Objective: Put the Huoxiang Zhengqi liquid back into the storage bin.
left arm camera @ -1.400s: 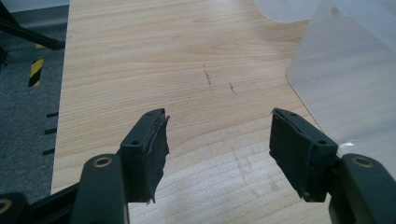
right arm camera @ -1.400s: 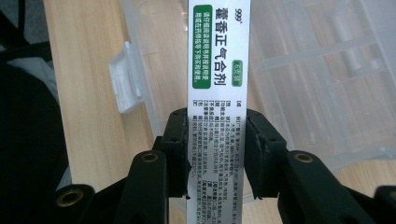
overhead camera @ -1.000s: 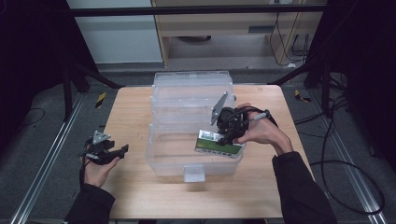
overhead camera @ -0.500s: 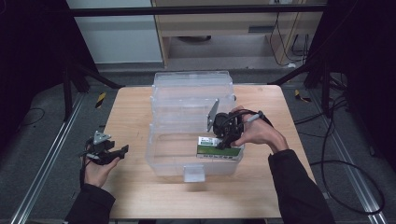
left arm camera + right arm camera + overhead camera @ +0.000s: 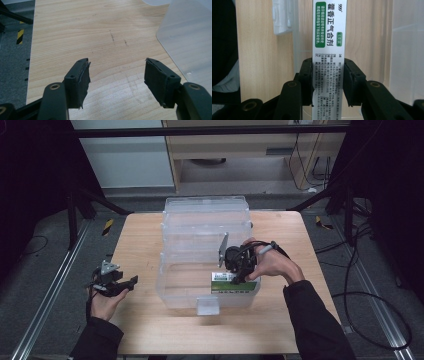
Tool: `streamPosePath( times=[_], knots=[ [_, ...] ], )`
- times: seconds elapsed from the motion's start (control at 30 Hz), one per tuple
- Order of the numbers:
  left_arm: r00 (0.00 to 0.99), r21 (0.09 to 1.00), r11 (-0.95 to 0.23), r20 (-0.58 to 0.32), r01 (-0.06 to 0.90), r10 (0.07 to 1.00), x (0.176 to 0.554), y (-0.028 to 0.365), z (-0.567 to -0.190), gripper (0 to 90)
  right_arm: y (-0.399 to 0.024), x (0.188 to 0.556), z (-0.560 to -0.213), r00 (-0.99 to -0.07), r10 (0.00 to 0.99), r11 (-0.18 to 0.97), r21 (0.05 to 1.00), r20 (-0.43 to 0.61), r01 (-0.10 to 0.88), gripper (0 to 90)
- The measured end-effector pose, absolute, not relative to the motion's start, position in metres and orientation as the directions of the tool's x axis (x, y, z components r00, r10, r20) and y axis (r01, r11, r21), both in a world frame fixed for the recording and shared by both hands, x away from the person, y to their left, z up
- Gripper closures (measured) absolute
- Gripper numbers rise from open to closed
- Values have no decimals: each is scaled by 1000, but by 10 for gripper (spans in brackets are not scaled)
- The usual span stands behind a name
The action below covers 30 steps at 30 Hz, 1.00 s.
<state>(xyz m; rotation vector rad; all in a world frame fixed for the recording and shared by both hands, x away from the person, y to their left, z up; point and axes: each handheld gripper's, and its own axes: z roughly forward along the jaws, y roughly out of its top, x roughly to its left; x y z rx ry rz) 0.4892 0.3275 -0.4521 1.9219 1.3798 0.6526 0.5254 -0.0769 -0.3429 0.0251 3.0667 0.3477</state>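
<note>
Medicine box [image 5: 329, 50] is pinched across its narrow width by the right hand-held gripper [image 5: 328, 80], one pad pressed on each long side. In the right hand-held gripper view, the box's long axis is seen running straight ahead along the jaws, with the far end well past the pad tips and the near end back between the jaw arms. The white printed face with green label patches is turned to that camera, and the text is read along the long axis.

In the high view, the medicine box [image 5: 234, 283] is seen lying roughly level, with its long axis across the counter [image 5: 140, 245], left to right. It is held just below the right hand-held gripper [image 5: 239, 272], inside the near end of the clear plastic bin [image 5: 205, 220], close to the front wall. Whether the bin floor is touched cannot be told.

The left hand-held gripper [image 5: 117, 72] is spread wide with nothing between its pads; bare counter [image 5: 75, 32] is seen ahead of it and the bin's wall [image 5: 190, 37] off to its right. In the high view, the left hand-held gripper [image 5: 112, 281] is well apart from the bin, at the counter's left edge.
</note>
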Motion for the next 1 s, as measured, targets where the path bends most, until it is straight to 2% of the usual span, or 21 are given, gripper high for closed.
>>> streamPosePath(
  times=[1.0],
  knots=[
    [315,759,-217,16,614,949,490,327,-453,362,-72,526,-376,-999,10,979,202,-52,0,635]
  ],
)
